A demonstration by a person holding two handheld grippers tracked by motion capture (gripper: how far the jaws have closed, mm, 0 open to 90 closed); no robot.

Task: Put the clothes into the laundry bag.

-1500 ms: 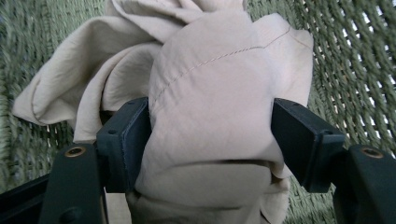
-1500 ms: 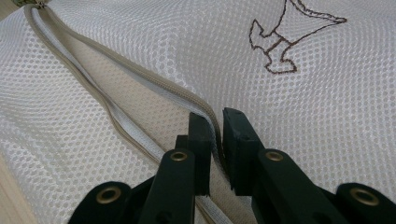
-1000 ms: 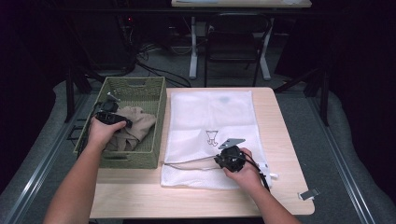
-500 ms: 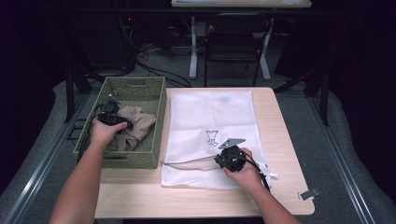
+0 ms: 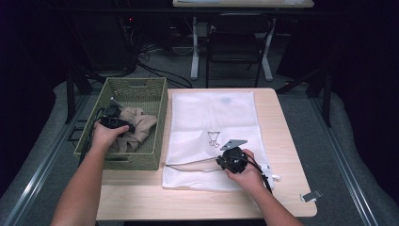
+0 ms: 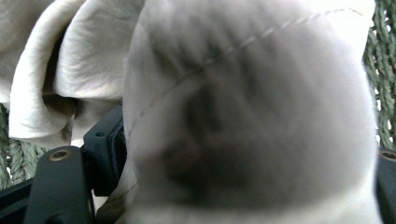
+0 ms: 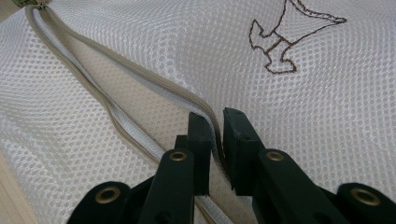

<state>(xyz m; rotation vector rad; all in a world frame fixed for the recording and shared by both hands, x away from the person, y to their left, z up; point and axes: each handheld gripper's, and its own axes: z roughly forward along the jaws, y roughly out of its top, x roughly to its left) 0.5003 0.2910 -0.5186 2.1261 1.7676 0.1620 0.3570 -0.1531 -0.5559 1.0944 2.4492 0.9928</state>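
While the right gripper [image 5: 225, 160] pinches the upper zipper edge of the white mesh laundry bag [image 5: 211, 117] at lower centre, the left gripper [image 5: 117, 123] clamps the beige garment [image 5: 139, 125] in the green basket [image 5: 155, 101] at left, the bag's opening gaping leftward toward it.

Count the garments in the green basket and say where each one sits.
1 that can be told apart: a beige garment bunched on the floor of the green basket, held by the left gripper. More may lie hidden in the folds beneath it.
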